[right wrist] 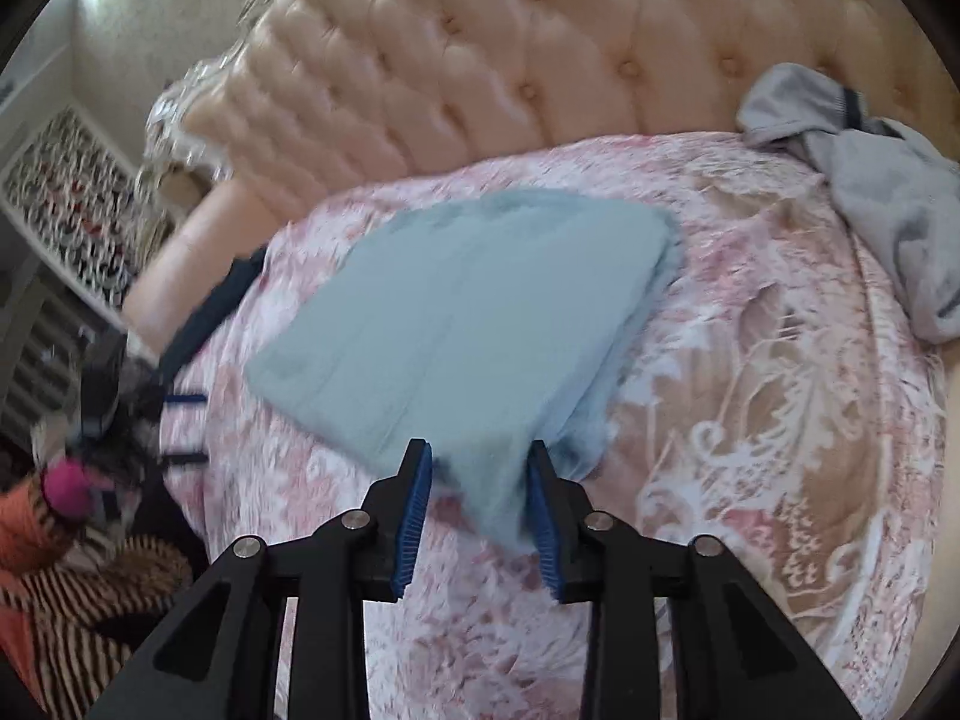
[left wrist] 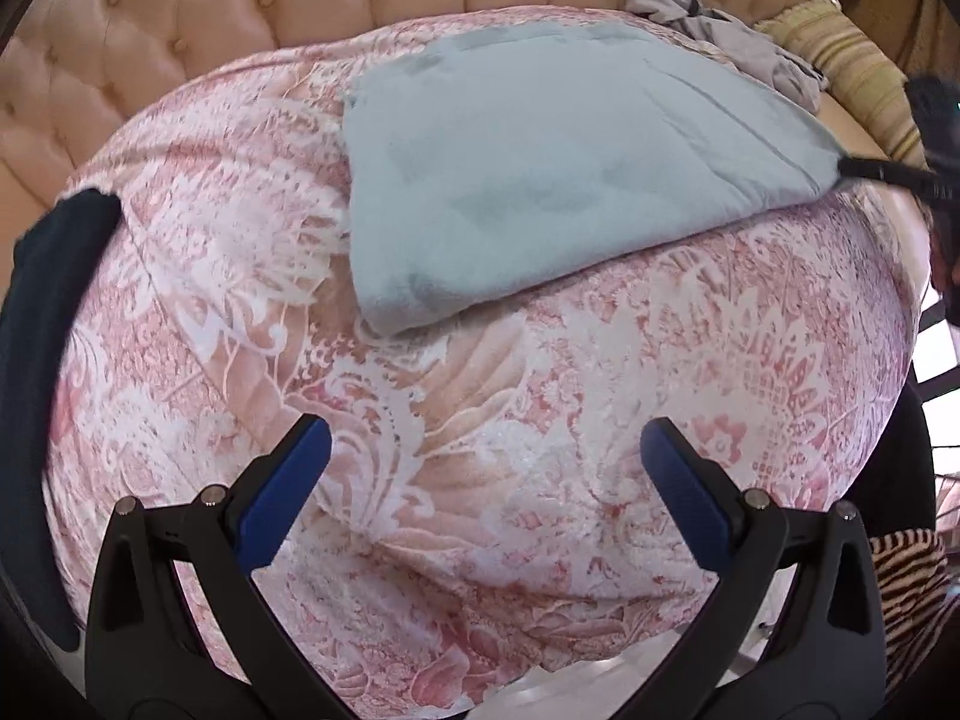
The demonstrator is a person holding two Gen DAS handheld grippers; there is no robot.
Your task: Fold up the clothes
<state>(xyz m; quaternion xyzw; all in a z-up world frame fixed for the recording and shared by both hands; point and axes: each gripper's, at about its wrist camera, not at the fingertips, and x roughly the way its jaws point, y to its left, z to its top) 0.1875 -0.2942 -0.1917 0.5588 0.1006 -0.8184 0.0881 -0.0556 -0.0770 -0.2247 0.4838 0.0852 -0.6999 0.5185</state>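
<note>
A folded light blue garment (left wrist: 540, 168) (right wrist: 468, 312) lies flat on the pink patterned bedspread (left wrist: 480, 540) (right wrist: 750, 432). My right gripper (right wrist: 480, 471) is shut on its near corner, and the cloth bunches between the blue pads. In the left wrist view the right gripper (left wrist: 843, 168) pinches that corner, which is drawn to a point at the bed's right side. My left gripper (left wrist: 483, 441) hangs open above the bedspread, short of the garment, with nothing between its fingers. In the right wrist view the left gripper (right wrist: 189, 427) shows at the bed's left edge.
A crumpled grey garment (left wrist: 720, 30) (right wrist: 888, 204) lies by the tufted headboard (left wrist: 240, 0) (right wrist: 510, 48). A dark garment (left wrist: 48, 300) (right wrist: 210, 312) hangs over the bed's edge. A striped pillow (left wrist: 852, 72) sits far right. A person's striped clothing (right wrist: 90, 588) is beside the bed.
</note>
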